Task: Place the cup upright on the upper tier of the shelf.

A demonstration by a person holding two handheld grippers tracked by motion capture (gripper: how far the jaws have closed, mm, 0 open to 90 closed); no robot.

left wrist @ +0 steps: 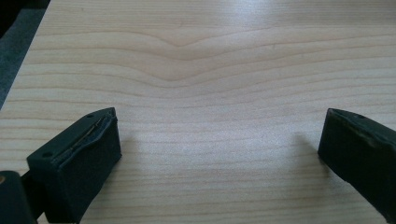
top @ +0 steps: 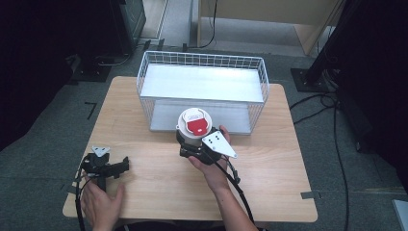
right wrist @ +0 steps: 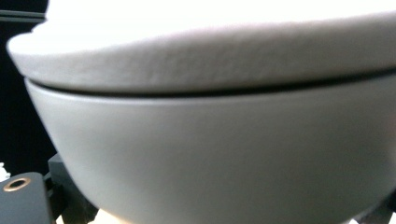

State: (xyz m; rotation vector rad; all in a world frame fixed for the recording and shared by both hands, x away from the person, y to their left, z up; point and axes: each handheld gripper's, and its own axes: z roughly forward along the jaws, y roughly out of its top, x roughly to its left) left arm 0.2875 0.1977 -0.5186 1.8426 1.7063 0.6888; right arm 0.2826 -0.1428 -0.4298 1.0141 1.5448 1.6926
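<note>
A round grey-white tub (top: 191, 136) with a white lid (top: 195, 121) bearing a red label is held above the table. My right gripper (top: 193, 143) is shut on its sides, just in front of the white wire rack (top: 202, 62). In the right gripper view the tub's wall (right wrist: 210, 154) and lid rim (right wrist: 187, 51) sit very close to the camera. My left gripper (top: 122, 166) rests on the wooden table (top: 159, 187) at the near left. It is open (left wrist: 219, 149), with bare wood between its fingers.
The wire rack stands at the back middle of the table and has an upper metal shelf (top: 204, 83) and a lower one (top: 231, 118) open toward me. Cables (top: 317, 103) lie on the floor at right. A dark stand base (top: 308, 79) is beyond the table.
</note>
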